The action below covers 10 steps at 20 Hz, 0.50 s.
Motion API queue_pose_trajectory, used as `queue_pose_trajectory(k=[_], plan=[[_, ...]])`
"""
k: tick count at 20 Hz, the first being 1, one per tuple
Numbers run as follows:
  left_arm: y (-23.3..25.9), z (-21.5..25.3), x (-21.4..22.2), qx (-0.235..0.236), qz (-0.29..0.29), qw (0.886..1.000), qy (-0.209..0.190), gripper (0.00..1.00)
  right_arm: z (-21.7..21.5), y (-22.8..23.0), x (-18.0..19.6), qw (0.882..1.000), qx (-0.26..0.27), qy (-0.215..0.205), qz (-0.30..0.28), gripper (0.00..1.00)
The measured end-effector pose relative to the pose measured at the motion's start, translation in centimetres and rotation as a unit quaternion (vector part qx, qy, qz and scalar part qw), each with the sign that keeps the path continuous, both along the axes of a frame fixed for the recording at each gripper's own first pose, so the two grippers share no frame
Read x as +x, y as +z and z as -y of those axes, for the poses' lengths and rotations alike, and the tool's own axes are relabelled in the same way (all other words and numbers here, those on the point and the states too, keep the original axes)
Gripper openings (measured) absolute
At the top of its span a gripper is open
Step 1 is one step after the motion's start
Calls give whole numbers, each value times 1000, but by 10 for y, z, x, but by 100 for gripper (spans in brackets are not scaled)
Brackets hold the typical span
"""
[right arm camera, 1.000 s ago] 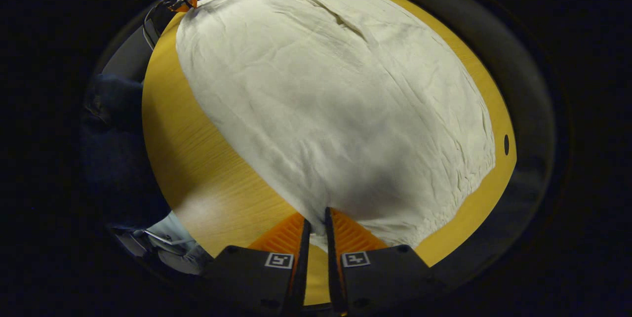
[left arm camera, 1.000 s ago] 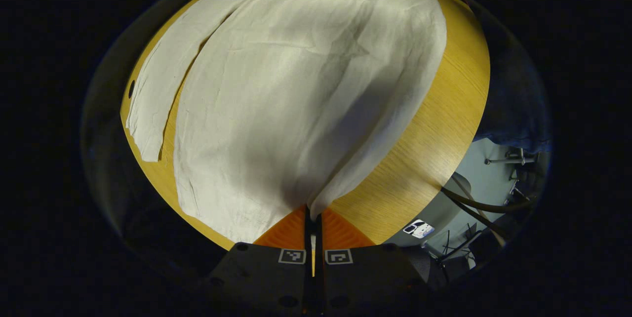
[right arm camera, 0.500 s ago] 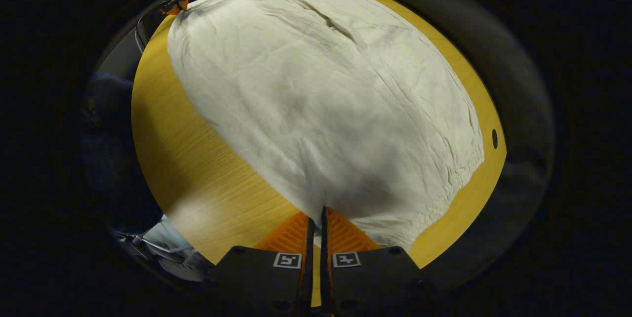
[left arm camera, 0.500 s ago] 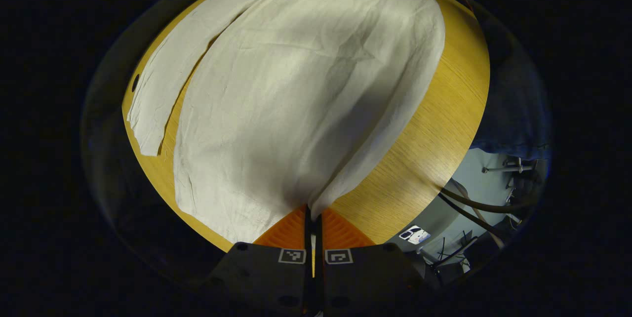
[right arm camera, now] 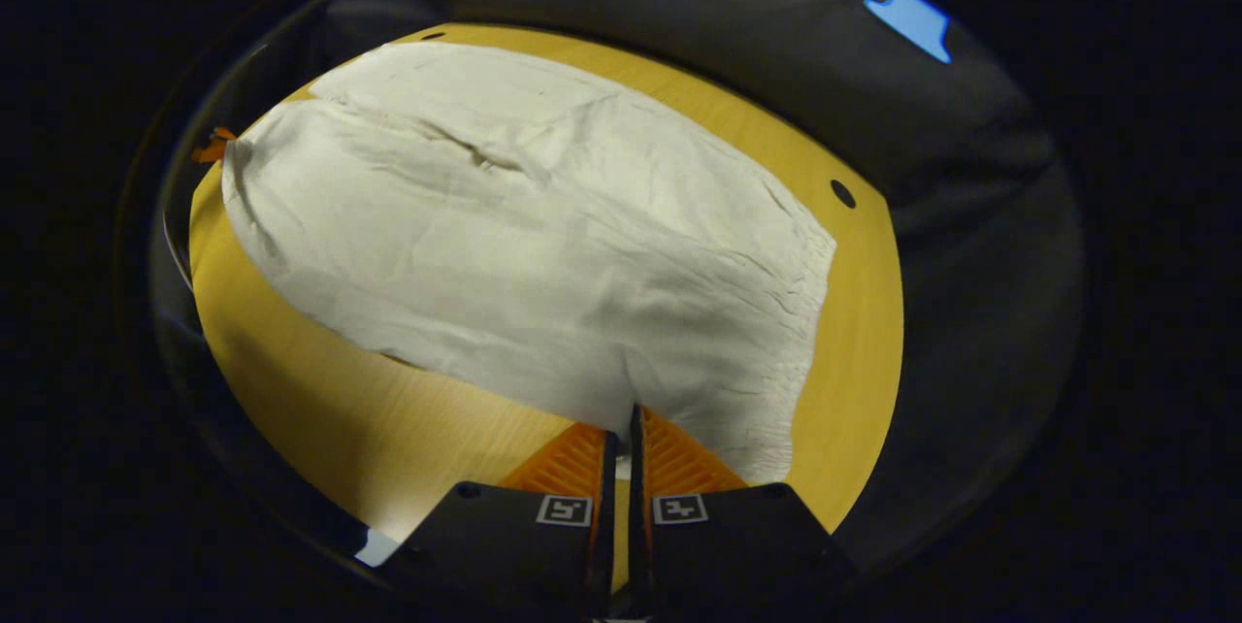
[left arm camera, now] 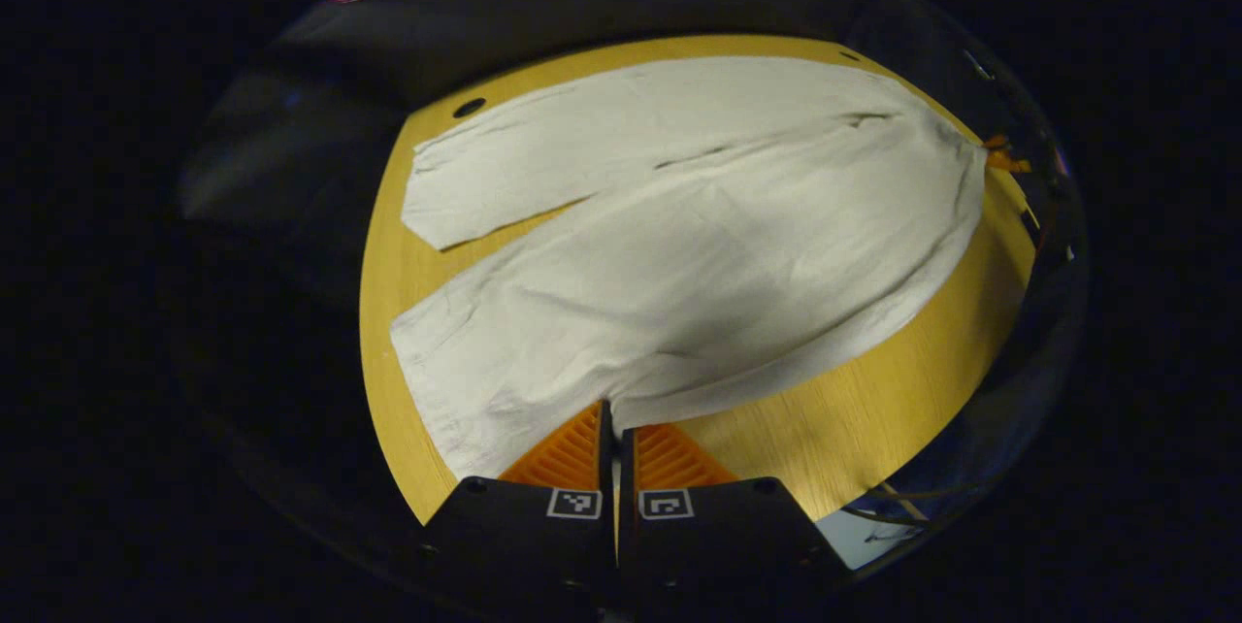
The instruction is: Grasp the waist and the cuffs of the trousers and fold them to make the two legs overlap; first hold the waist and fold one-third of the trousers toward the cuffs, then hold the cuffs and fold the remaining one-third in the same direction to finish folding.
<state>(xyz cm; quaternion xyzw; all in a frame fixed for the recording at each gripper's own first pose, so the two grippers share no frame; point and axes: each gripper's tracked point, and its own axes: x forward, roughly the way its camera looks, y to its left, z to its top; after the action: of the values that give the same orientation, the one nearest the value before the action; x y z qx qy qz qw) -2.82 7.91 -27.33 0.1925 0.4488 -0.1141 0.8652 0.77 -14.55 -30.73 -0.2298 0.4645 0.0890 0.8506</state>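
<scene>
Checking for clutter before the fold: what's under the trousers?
The trousers lie spread on the wooden table, which shows bare around them. Both grippers, left and right, pinch the near edge. Whatever lies beneath the cloth is covered.

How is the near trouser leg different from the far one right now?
In the left gripper view, the near leg is pinched at its edge by the left claw, while the far leg lies flat and untouched on the table. The near leg's cuff end reaches farther left than the far leg's. Both are the same pale, creased cloth, joined at the waist end.
</scene>
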Motion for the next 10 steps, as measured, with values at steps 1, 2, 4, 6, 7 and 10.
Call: queue_pose_trajectory(k=[1, 2, 4, 6, 7, 10], plan=[[13, 1, 18, -4, 32, 999, 16, 0, -3, 9, 7, 1000, 6, -14, 21, 8], [27, 4, 39, -12, 65, 997, 33, 0, -4, 19, 15, 999, 12, -29, 39, 8], [51, 9, 76, -32, 110, 991, 64, 0, -4, 39, 34, 995, 24, -60, 78, 7], [76, 18, 118, -55, 148, 984, 87, 0, -4, 59, 56, 988, 40, -92, 116, 8], [89, 23, 140, -60, 163, 980, 95, 0, -7, 67, 68, 985, 48, -105, 132, 7], [127, 33, 187, -74, 219, 968, 101, 0, -13, 91, 103, 976, 49, -119, 176, 8]])
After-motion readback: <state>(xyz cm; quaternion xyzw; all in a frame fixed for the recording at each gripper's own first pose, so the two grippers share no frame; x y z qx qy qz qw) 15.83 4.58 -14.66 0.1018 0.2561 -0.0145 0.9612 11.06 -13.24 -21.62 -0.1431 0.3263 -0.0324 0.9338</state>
